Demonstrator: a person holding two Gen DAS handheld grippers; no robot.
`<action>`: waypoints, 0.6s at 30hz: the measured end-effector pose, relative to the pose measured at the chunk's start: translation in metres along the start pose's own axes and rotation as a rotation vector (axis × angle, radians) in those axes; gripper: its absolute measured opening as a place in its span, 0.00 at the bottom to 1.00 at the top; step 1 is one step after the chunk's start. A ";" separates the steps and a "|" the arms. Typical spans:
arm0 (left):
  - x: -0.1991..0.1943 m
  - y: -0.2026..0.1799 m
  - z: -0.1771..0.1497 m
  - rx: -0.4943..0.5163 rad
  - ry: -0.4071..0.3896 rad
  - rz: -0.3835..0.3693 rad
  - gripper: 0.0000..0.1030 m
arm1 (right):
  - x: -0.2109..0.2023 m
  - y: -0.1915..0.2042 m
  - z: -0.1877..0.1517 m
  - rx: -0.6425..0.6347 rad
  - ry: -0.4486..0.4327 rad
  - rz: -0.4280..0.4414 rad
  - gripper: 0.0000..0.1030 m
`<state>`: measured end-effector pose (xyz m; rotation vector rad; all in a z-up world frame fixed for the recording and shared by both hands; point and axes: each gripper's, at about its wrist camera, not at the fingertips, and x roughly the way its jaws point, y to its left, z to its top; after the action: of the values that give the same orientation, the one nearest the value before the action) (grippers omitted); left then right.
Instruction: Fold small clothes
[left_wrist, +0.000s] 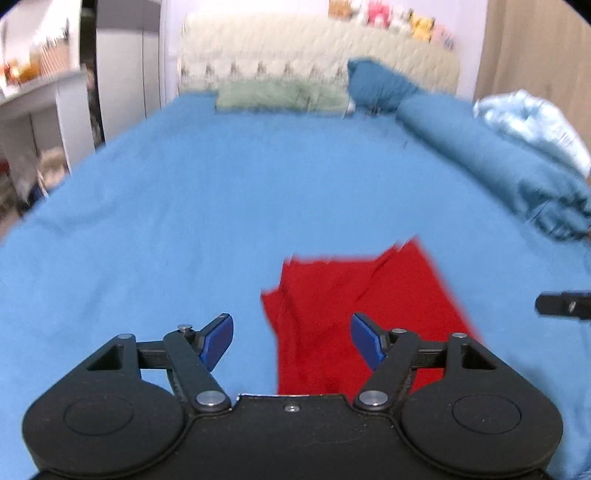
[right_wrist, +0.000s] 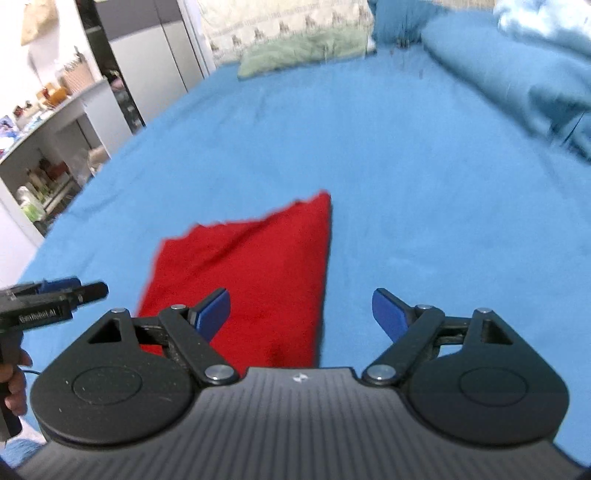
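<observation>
A red cloth (left_wrist: 354, 314) lies folded and a little creased on the blue bed sheet (left_wrist: 184, 221). It also shows in the right wrist view (right_wrist: 251, 280). My left gripper (left_wrist: 291, 341) is open and empty, above the cloth's left edge. My right gripper (right_wrist: 301, 314) is open and empty, above the cloth's right edge. The left gripper shows at the left edge of the right wrist view (right_wrist: 55, 291), and a part of the right gripper shows at the right edge of the left wrist view (left_wrist: 563, 304).
A green pillow (left_wrist: 280, 96) and a dark blue pillow (left_wrist: 380, 85) lie at the headboard. A rolled blue duvet (left_wrist: 498, 166) runs along the right side. A white shelf unit (right_wrist: 48, 155) stands left of the bed.
</observation>
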<state>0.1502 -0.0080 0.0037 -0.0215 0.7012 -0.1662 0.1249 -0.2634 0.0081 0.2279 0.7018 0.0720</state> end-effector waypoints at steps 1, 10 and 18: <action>-0.022 -0.004 0.006 -0.007 -0.016 -0.003 0.89 | -0.021 0.005 0.001 0.001 -0.007 -0.006 1.00; -0.160 -0.039 -0.014 0.052 -0.115 0.048 1.00 | -0.146 0.046 -0.049 -0.033 -0.055 -0.089 1.00; -0.184 -0.042 -0.078 0.033 -0.024 0.073 1.00 | -0.167 0.065 -0.110 -0.047 -0.009 -0.147 1.00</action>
<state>-0.0441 -0.0170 0.0650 0.0334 0.6746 -0.1068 -0.0728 -0.2034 0.0471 0.1310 0.7052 -0.0524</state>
